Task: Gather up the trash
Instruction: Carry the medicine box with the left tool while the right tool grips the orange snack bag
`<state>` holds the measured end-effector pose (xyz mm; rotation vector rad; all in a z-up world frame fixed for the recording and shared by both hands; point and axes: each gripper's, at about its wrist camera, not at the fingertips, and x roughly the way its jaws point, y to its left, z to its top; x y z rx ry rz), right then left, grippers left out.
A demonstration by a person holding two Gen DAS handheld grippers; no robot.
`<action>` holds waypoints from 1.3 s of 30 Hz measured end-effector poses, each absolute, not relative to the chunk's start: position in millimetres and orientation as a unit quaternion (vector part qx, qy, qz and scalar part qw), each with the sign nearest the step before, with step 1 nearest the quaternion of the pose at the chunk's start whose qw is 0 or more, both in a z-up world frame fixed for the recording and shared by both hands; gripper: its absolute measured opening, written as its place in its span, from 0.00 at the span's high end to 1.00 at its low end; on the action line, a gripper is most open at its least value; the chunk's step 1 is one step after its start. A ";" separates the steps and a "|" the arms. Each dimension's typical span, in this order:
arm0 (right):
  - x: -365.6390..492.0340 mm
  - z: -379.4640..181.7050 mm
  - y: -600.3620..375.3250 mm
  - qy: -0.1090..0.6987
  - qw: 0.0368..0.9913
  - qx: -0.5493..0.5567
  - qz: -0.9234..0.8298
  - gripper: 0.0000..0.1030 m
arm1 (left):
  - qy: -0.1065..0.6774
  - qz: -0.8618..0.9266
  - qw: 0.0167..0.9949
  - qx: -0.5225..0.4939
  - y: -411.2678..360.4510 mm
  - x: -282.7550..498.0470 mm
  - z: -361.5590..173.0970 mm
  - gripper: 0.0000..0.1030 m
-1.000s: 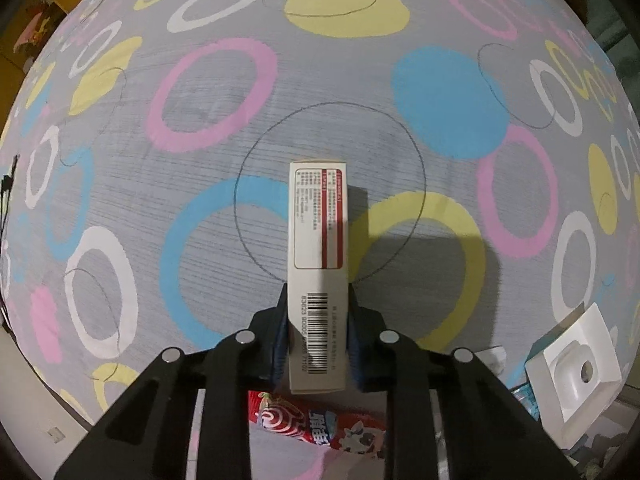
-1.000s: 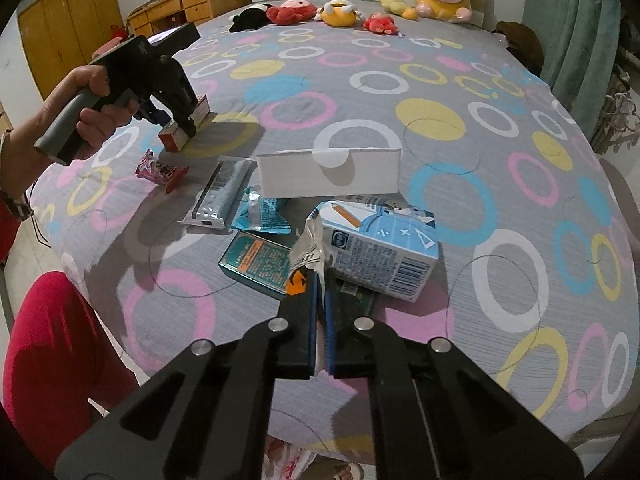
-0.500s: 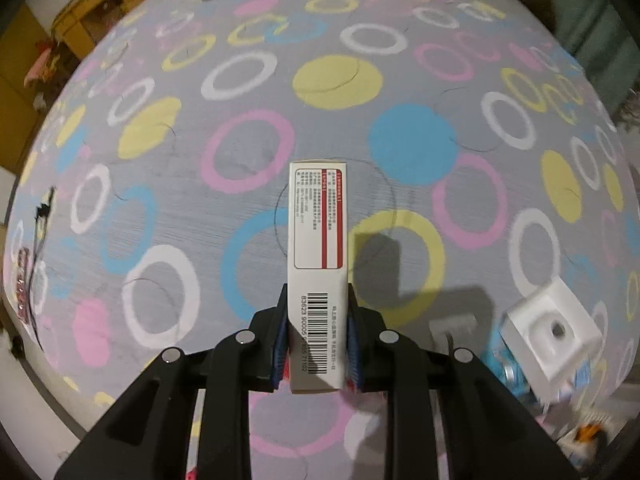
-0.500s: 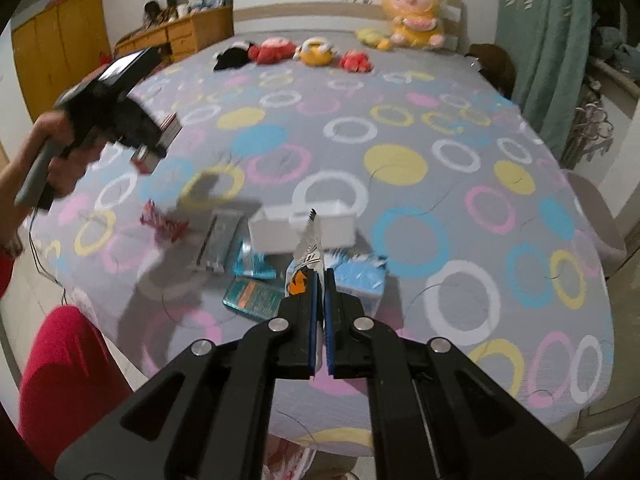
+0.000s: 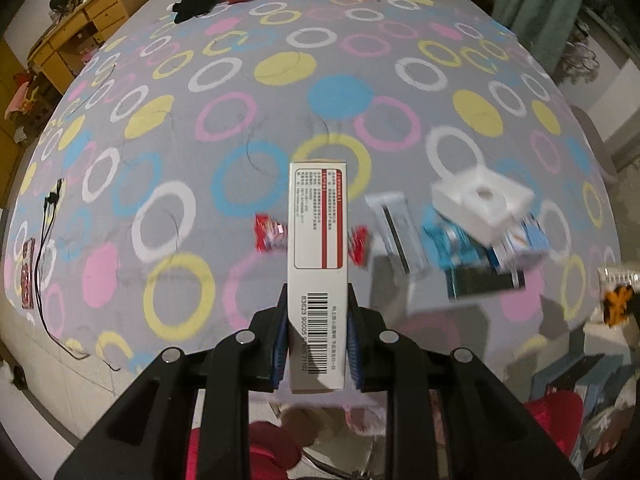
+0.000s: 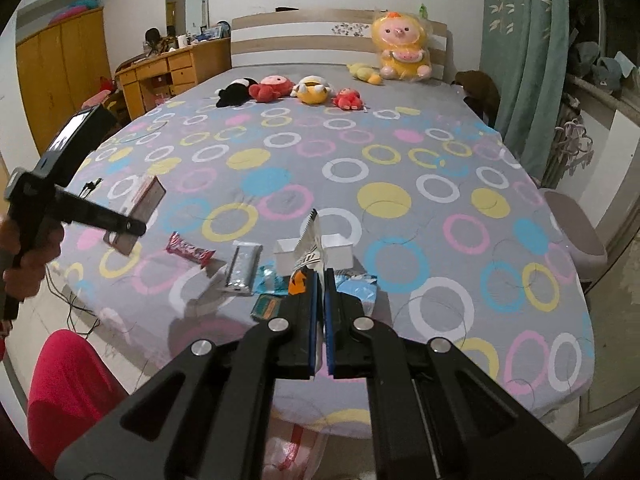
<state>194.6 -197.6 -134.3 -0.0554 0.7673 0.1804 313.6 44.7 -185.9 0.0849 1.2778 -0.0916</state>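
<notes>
My left gripper (image 5: 318, 316) is shut on a long white box with a red stripe and a barcode (image 5: 318, 240), held in the air above the bed's near edge; it also shows in the right wrist view (image 6: 136, 216). My right gripper (image 6: 319, 292) is shut on a thin silver and orange wrapper (image 6: 310, 250), lifted clear of the bed. On the bedspread lie a red candy wrapper (image 6: 190, 250), a silver packet (image 6: 242, 268), a white foam block (image 6: 316, 252), a blue milk carton (image 6: 358, 282) and a teal box (image 6: 266, 306).
The bed with a grey circle-pattern spread (image 6: 360, 168) fills both views. Plush toys (image 6: 288, 90) lie near the headboard. A wooden desk (image 6: 168, 76) stands at the left, a curtain (image 6: 524, 60) at the right. A black cable (image 5: 44, 240) hangs at the bed's left edge.
Both grippers have risen and pulled back from the bed with their loads. The milk carton, earlier lifted along at the wrapper, now lies on the bed.
</notes>
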 end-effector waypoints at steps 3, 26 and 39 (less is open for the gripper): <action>178.9 -130.3 -190.9 0.369 0.924 -0.033 0.097 0.96 | 0.597 -0.051 0.800 0.044 38.4 289.4 -186.5 0.77; 44.3 -146.6 -161.9 0.382 0.916 -0.044 0.115 0.96 | 0.614 -0.097 0.783 0.017 -3.9 139.8 -219.7 0.77; 23.3 -185.8 -161.9 0.422 0.900 -0.029 0.107 0.96 | 0.653 -0.088 0.752 -0.019 -9.5 119.2 -282.1 0.77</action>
